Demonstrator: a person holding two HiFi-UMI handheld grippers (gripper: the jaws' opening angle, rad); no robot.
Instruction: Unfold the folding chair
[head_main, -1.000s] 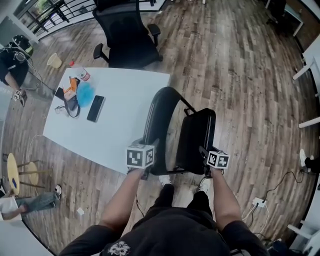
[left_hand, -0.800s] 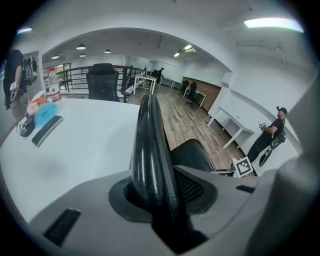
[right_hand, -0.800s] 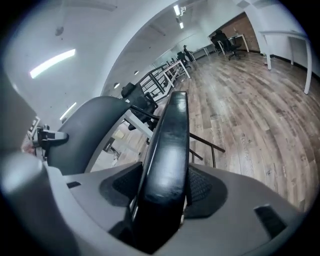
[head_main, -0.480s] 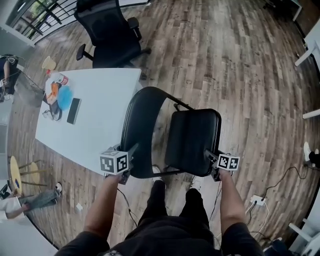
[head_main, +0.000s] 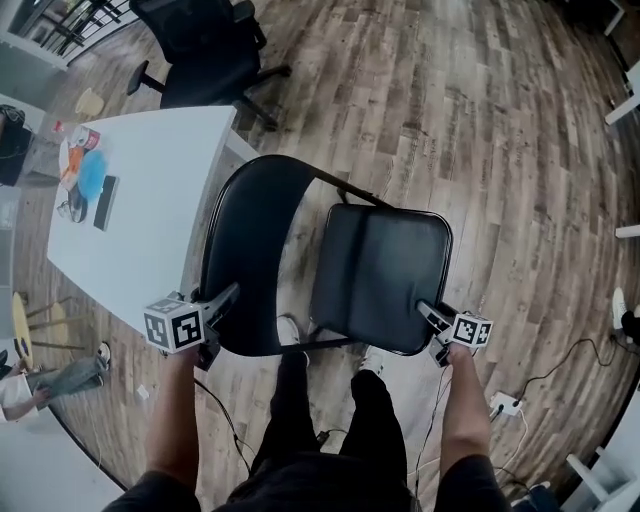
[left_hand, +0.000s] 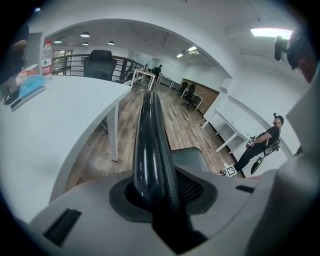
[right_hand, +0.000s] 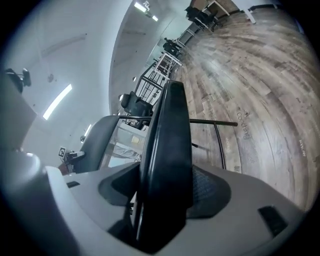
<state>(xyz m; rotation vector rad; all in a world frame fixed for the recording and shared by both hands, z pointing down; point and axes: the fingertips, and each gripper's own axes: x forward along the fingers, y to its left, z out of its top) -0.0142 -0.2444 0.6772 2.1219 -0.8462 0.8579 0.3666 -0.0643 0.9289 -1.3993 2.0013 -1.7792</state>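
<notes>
In the head view a black folding chair stands partly opened in front of me on the wood floor. Its curved backrest (head_main: 250, 250) is on the left and its padded seat (head_main: 380, 275) is swung out to the right. My left gripper (head_main: 225, 297) is shut on the backrest's top edge (left_hand: 150, 130), which runs straight out between its jaws in the left gripper view. My right gripper (head_main: 428, 312) is shut on the seat's near edge (right_hand: 170, 135), which fills the gap between its jaws in the right gripper view.
A white table (head_main: 150, 190) stands just left of the chair, with a phone, a bottle and small items at its far end. A black office chair (head_main: 195, 45) is behind it. A power strip (head_main: 500, 405) with cables lies on the floor at the right.
Both grippers have come down and moved apart. The seat has swung away from the backrest, so the chair stands wider open than a second ago.
</notes>
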